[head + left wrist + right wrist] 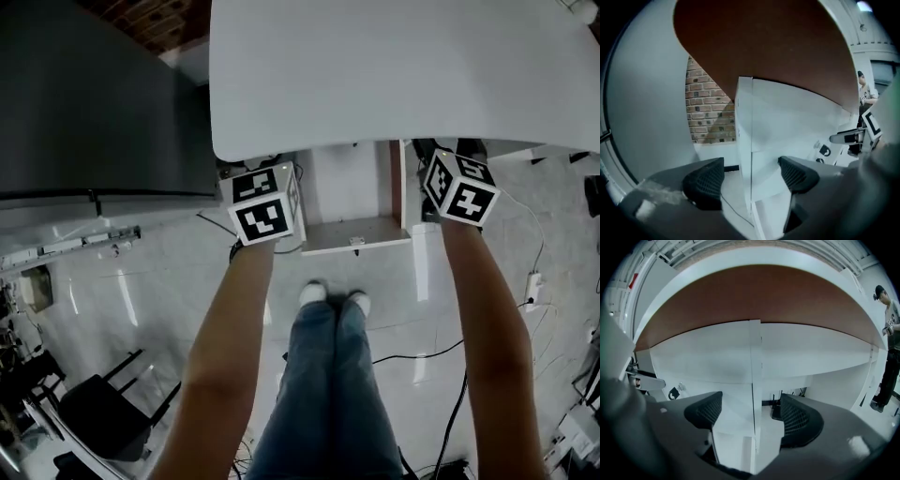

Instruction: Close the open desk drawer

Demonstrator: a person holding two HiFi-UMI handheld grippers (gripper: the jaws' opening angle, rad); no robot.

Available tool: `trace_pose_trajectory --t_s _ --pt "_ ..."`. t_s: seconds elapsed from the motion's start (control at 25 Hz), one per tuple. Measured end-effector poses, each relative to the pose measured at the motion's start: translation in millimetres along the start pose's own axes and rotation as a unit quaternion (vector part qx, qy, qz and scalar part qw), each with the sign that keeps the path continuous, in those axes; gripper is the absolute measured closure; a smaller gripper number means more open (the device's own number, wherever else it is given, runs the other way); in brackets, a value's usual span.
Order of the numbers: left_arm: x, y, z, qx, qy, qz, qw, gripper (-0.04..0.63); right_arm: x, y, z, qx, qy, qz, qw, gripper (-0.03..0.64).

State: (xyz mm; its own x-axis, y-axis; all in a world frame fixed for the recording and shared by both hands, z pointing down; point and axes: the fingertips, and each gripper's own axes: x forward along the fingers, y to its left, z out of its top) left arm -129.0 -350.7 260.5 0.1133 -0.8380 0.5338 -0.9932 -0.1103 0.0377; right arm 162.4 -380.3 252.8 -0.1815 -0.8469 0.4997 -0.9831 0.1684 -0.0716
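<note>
Drawer (356,236) is open, pulled out from under the white desk top (403,75) toward the person's shoes (333,298), with its white front facing them. In the head view both forearms reach in, one at each front corner of it.

Left gripper (752,176) has its jaws spread wide and isn't holding anything. The drawer's left vertical edge stands in the gap between the black ribbed pads (705,180), but neither pad is pressing on it. There's a brick wall (710,108) past it, and the brown underside of the desk (764,42) overhead.

Right gripper (752,418) is the same deal: jaws wide apart, the drawer's other white edge sits between them, nothing clamped. A small dark lock fitting (673,393) shows on the drawer front, off to the left in that view. Another person (888,333) stands at the far right, near the desk's end.
</note>
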Motion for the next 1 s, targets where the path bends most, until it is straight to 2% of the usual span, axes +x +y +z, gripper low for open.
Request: trace_pose_trajectory --t_s 0.4,0.6,0.92,1.0 --pt "-5.3 11.1 -14.5 -0.017 0.006 -0.014 0.9997 0.216 -12.8 4.4 -6.5 0.02 -0.022 -0.028 0.999 0.249" --pt "-9.8 3.6 -10.3 -0.007 -0.007 -0.04 0.9992 0.216 -27.5 13.8 -7.2 0.022 -0.033 -0.028 0.999 0.249" --pt "-25.1 -2.7 -28.3 0.001 -0.001 -0.064 0.9979 0.216 -47.5 17.7 -30.9 0.03 -0.024 -0.035 0.999 0.25" --pt "-29.7 -1.4 -32.9 -0.001 0.0 -0.069 0.9976 0.216 -50.1 18.4 -35.9 0.032 -0.021 -0.037 0.999 0.277"
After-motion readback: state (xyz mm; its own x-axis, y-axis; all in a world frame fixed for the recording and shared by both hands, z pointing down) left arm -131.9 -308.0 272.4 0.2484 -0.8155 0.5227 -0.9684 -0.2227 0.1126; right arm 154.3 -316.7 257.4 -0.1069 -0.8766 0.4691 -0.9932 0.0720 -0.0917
